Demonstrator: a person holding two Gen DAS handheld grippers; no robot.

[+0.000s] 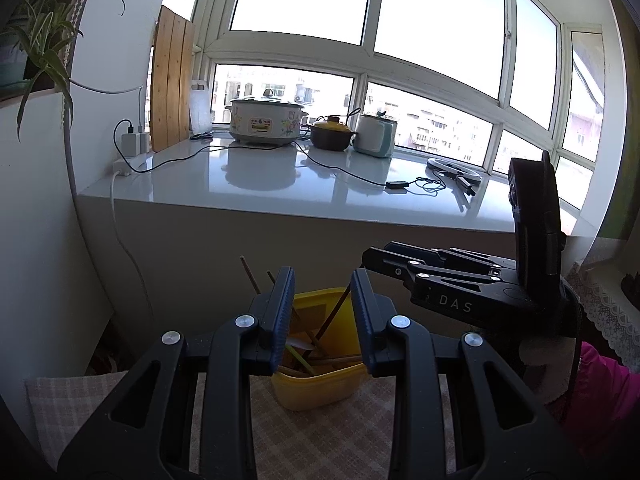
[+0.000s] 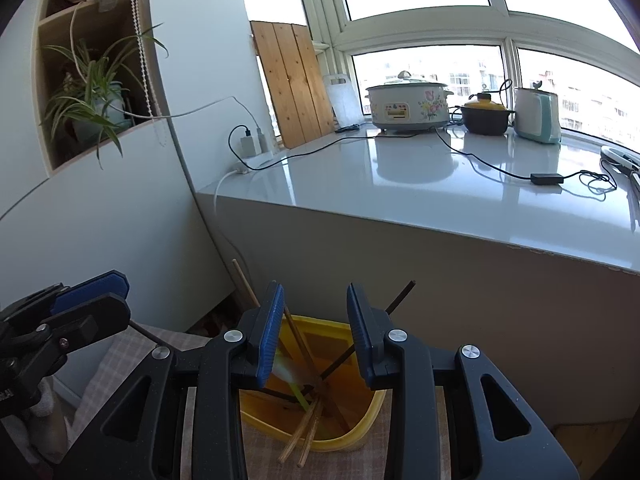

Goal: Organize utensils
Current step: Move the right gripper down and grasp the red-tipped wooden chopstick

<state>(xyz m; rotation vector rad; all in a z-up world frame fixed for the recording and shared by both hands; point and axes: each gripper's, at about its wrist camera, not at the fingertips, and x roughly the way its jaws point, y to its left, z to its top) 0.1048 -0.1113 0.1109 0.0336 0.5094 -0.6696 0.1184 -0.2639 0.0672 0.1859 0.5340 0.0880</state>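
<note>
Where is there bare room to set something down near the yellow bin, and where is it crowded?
Free: the checked cloth left of the yellow bin, and the white counter in front of the cooker, short of the black cable. Crowded: the bin itself, full of chopsticks, and the counter's window edge with pots and kettle.

counter (image 2: pixel 420 196): floral cooker (image 2: pixel 408 106) | clay pot (image 2: pixel 486 118) | kettle, perhaps (image 2: pixel 536 114) | shelf plant (image 2: pixel 92 96)

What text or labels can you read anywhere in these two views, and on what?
"DAS" on the body of the right gripper, seen from the left wrist view.
Yellow label on the flowered cooker: printed marks, too small to read.
Nothing else legible.
</note>
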